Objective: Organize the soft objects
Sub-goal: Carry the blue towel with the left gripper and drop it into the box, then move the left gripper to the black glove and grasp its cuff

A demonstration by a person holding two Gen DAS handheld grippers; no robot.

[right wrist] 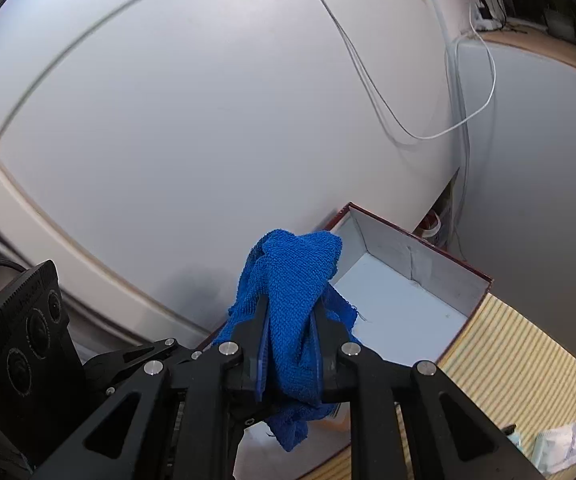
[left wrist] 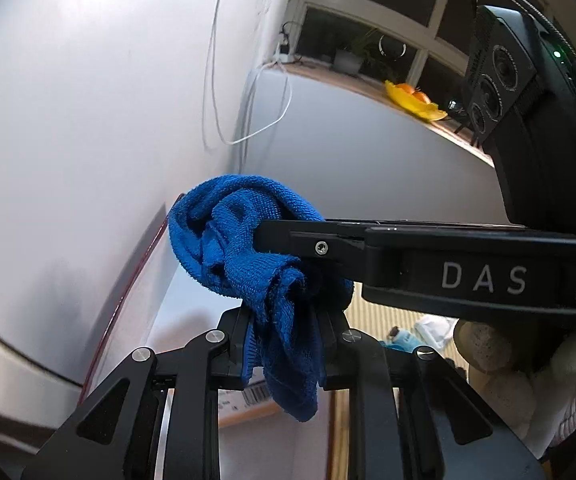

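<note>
A bunched blue towel (left wrist: 244, 240) is held in the air by both grippers above an open box (right wrist: 404, 300) with a white inside and dark red rim. My left gripper (left wrist: 288, 336) is shut on the towel's lower part. My right gripper (right wrist: 290, 336) is shut on the same towel (right wrist: 292, 280); in the left wrist view it reaches in sideways from the right and pinches the towel's upper bunch. The box looks empty where it shows.
The box stands on a striped yellow mat (right wrist: 508, 344) against a white wall (right wrist: 208, 120) with hanging white cables (right wrist: 408, 132). A white cloth (right wrist: 568, 440) lies on the mat at the right. A wooden sill (left wrist: 368, 84) holds a yellow dish (left wrist: 416, 100).
</note>
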